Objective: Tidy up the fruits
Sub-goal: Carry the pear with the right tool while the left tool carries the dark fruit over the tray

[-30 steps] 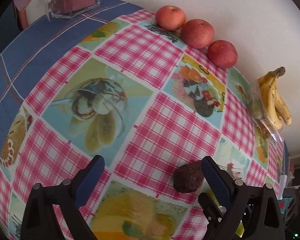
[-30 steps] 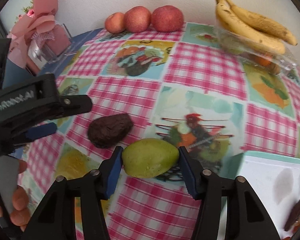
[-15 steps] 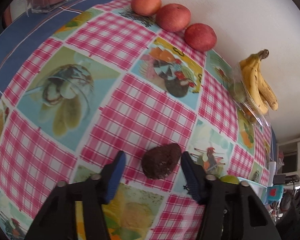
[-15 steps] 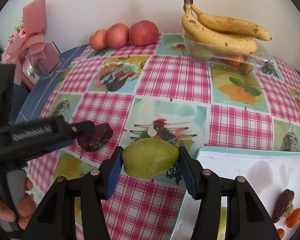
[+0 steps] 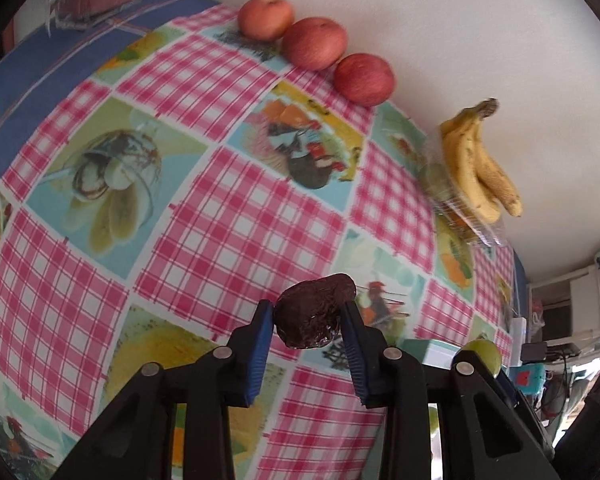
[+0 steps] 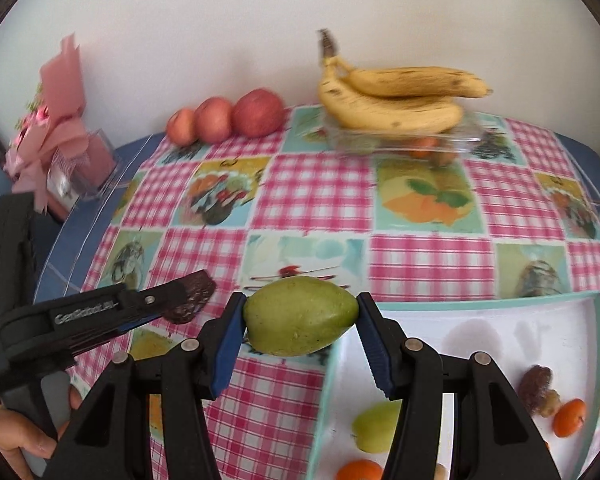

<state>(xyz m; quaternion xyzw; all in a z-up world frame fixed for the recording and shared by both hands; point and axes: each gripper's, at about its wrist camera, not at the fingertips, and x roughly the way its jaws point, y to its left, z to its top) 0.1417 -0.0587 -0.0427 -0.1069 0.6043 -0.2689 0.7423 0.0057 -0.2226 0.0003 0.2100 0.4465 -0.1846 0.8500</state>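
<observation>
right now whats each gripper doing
left gripper: shut on the dark avocado
right gripper: shut on the green mango

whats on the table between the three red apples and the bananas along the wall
Nothing: in the right wrist view, only bare checked tablecloth separates the apples from the bananas, which rest on a clear plastic tray. The left wrist view shows the same gap.

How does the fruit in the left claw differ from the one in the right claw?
The dark fruit in the left claw is brown-black with wrinkled, rough skin; the green fruit in the right claw is smooth and pale green. The dark fruit looks smaller in the right wrist view. Both are gripped between blue pads and lifted off the checked tablecloth.
</observation>
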